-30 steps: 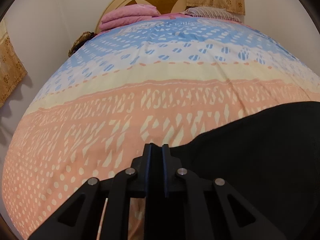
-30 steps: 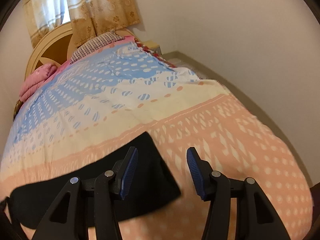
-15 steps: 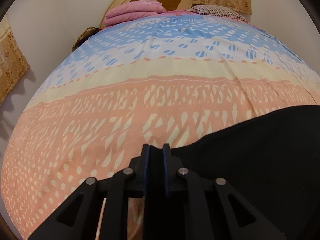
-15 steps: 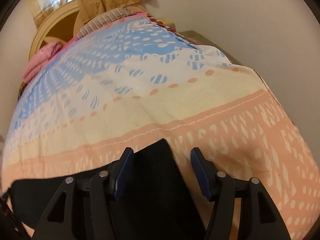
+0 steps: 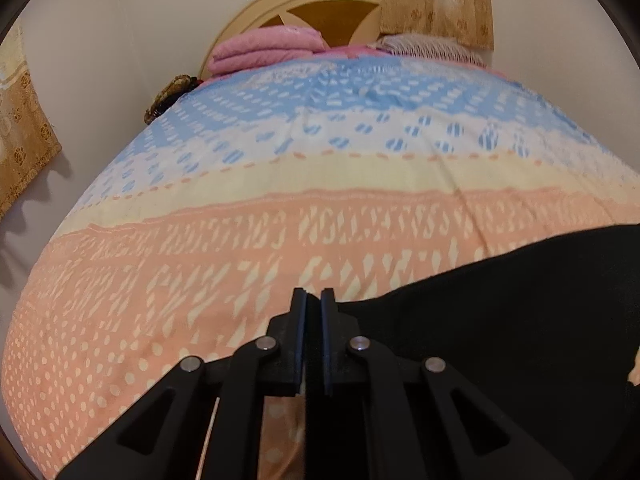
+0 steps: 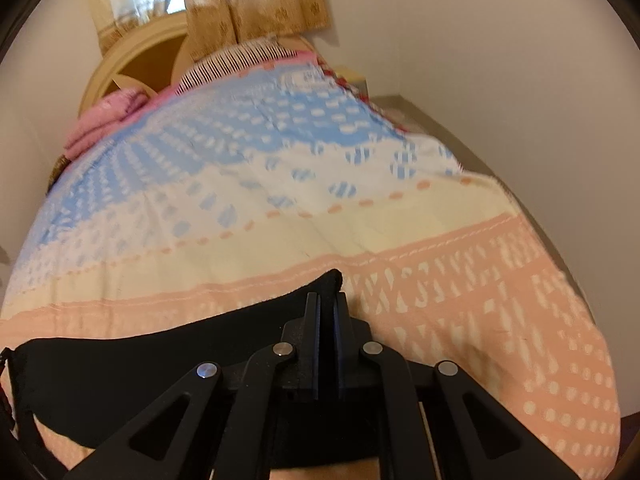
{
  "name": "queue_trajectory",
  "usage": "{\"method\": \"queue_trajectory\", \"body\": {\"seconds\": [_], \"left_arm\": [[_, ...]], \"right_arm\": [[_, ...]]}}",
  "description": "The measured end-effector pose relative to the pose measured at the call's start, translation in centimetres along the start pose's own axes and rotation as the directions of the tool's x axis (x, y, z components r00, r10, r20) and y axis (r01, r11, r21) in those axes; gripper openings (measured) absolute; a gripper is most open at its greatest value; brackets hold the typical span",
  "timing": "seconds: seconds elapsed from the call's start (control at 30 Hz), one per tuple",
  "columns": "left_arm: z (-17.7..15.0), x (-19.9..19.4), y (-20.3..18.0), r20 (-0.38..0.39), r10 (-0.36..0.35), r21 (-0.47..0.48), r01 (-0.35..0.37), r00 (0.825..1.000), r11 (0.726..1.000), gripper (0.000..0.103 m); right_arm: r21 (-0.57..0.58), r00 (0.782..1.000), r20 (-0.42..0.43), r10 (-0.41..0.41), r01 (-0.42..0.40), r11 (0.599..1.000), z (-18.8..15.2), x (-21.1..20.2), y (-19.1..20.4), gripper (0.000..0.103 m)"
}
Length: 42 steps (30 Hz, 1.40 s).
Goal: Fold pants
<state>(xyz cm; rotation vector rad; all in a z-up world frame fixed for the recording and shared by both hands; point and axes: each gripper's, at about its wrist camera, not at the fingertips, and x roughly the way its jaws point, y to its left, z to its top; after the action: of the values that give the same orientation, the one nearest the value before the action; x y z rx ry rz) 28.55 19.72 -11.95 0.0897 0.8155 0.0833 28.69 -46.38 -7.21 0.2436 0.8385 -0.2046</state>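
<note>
Black pants lie across the near end of a bed with a pink, cream and blue patterned cover. My left gripper is shut on the left end of the pants. In the right wrist view the pants stretch to the left, and my right gripper is shut on their right corner, which pokes up just past the fingertips. The cloth under both grippers is hidden by the gripper bodies.
Folded pink blankets and a striped pillow lie at the head of the bed by a round wooden headboard. Walls flank both sides; the floor shows along the right edge of the bed.
My right gripper moved over the right corner of the pants and closed on it; it was open before. My left gripper stayed shut on the left end, with only a slight shift of view.
</note>
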Motion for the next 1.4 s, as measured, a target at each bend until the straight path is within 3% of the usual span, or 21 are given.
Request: {"method": "queue_trajectory", "body": {"seconds": [0.17, 0.33, 0.4, 0.47, 0.5, 0.53, 0.57, 0.6, 0.63, 0.67, 0.8, 0.87, 0.9, 1.0, 1.1, 1.27, 1.4], "left_arm": [[0.1, -1.7, 1.2, 0.056, -0.012, -0.03, 0.014, 0.998, 0.999, 0.004], [-0.5, -2.5, 2.2, 0.072, -0.105, -0.053, 0.109, 0.992, 0.993, 0.003], [-0.8, -2.0, 1.9, 0.051, -0.061, -0.045, 0.064, 0.997, 0.997, 0.004], [-0.8, -1.2, 2.5, 0.029, -0.057, -0.102, 0.059, 0.998, 0.993, 0.005], [-0.8, -0.6, 2.8, 0.017, -0.067, -0.135, 0.069, 0.998, 0.988, 0.014], [-0.7, 0.0, 3.0, 0.004, -0.067, -0.158, 0.067, 0.998, 0.985, 0.031], [-0.8, 0.4, 3.1, -0.004, -0.063, -0.179, 0.062, 0.998, 0.982, 0.041], [-0.8, 0.6, 3.1, -0.004, -0.072, -0.191, 0.07, 0.997, 0.979, 0.063], [-0.9, 0.9, 2.9, -0.004, -0.077, -0.195, 0.075, 0.997, 0.978, 0.075], [-1.0, 1.0, 2.7, -0.003, -0.077, -0.192, 0.075, 0.997, 0.978, 0.076], [-1.1, 2.1, 1.7, -0.032, -0.107, -0.156, 0.101, 0.994, 0.983, 0.075], [-1.2, 3.1, 1.0, -0.073, -0.126, -0.128, 0.116, 0.989, 0.985, 0.057], [-1.2, 3.5, 0.7, -0.095, -0.14, -0.117, 0.128, 0.986, 0.985, 0.036], [-1.1, 3.6, 0.4, -0.102, -0.143, -0.112, 0.132, 0.984, 0.985, 0.03], [-0.9, 3.3, 0.5, -0.094, -0.142, -0.1, 0.133, 0.985, 0.986, 0.014], [-0.7, 1.1, 1.1, -0.006, -0.149, -0.084, 0.148, 0.989, 0.985, 0.013], [-0.7, -1.4, 2.0, 0.069, -0.179, -0.091, 0.185, 0.981, 0.978, 0.012]], "right_arm": [[0.01, 0.996, 0.089, 0.013, -0.014, 1.0, 0.0, -3.7, -0.5, 0.005], [-0.012, 0.985, 0.165, 0.05, -0.049, 0.999, -1.0, -6.9, -0.4, 0.005], [-0.028, 0.987, 0.156, 0.03, -0.026, 0.999, -1.4, -6.8, -0.3, 0.005], [-0.014, 0.989, 0.145, 0.024, -0.023, 1.0, -1.7, -6.4, -0.3, 0.005], [-0.006, 0.989, 0.143, 0.024, -0.023, 1.0, -1.8, -6.3, -0.4, 0.005], [-0.001, 0.99, 0.14, 0.022, -0.022, 1.0, -1.8, -6.2, -0.4, 0.005], [-0.003, 0.99, 0.138, 0.019, -0.019, 1.0, -2.0, -6.1, -0.4, 0.005], [-0.008, 0.991, 0.136, 0.016, -0.015, 1.0, -2.1, -6.0, -0.3, 0.005], [-0.012, 0.991, 0.134, 0.016, -0.015, 1.0, -2.1, -6.0, -0.2, 0.005], [-0.016, 0.991, 0.132, 0.017, -0.015, 1.0, -2.1, -5.9, -0.1, 0.005], [-0.019, 0.992, 0.125, 0.008, -0.006, 1.0, -2.0, -5.3, -0.2, 0.005], [-0.015, 0.993, 0.12, 0.003, -0.001, 1.0, -2.0, -4.8, -0.2, 0.005], [-0.014, 0.993, 0.115, 0.0, 0.001, 1.0, -2.0, -4.6, -0.2, 0.005], [-0.016, 0.994, 0.105, -0.009, 0.011, 1.0, -2.1, -3.9, -0.1, 0.005], [-0.011, 0.995, 0.102, -0.015, 0.016, 1.0, -2.1, -3.6, 0.0, 0.005], [-0.019, 0.992, 0.124, -0.008, 0.01, 1.0, -2.0, -4.9, 0.2, 0.005], [-0.021, 0.988, 0.153, 0.001, 0.003, 1.0, -2.0, -6.5, 0.1, 0.005]]}}
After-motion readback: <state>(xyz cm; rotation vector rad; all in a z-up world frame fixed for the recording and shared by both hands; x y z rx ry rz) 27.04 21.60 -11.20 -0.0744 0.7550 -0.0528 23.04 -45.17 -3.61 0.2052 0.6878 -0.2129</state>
